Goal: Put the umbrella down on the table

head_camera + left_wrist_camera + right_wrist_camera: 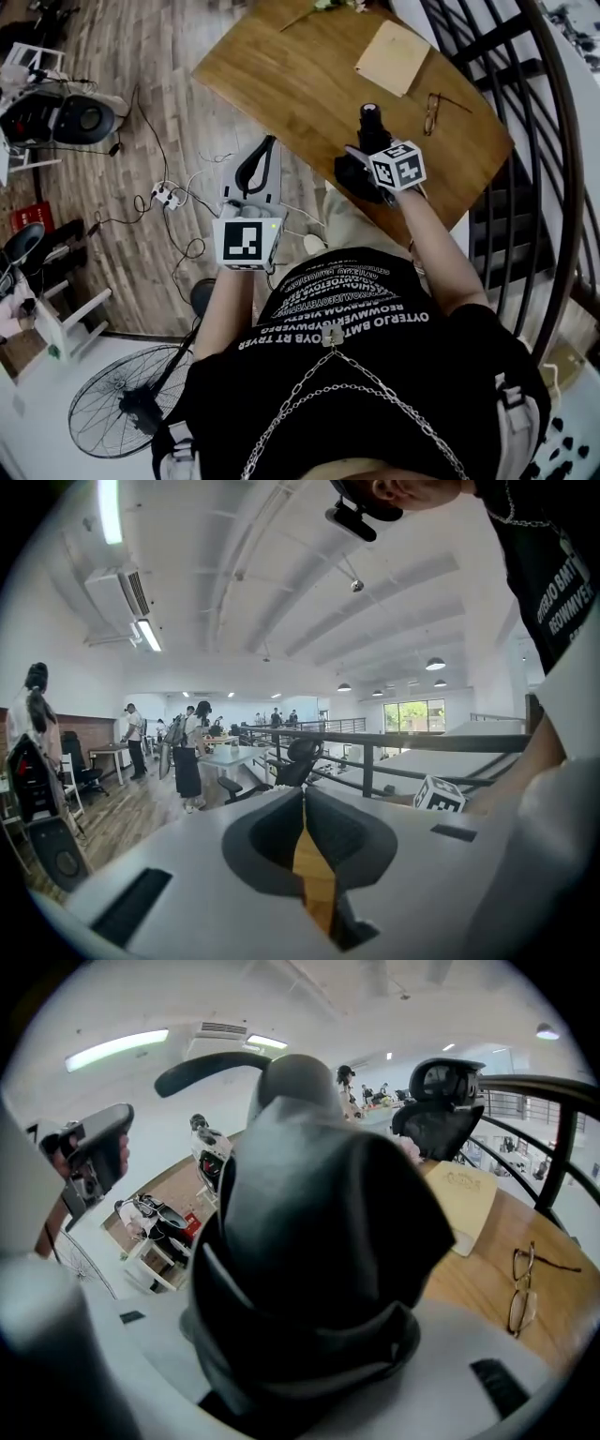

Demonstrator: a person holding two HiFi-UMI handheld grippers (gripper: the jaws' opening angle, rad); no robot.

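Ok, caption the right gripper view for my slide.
Right tongs grip a folded black umbrella over the wooden table, glasses lying nearby.

Wooden bench (291,80) stands at an angle on plank floor (159,56). Tan paper folder (394,56) lies flat near the bench's far edge. Glasses (433,111), one arm out, lie just beside it, not touching. Power strip (164,195) with cables lies on the floor.

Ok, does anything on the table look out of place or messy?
Nothing stands out. On the wooden table, the tan envelope and the glasses lie flat and apart, nothing spilled. The folded black umbrella is clamped in the right gripper.
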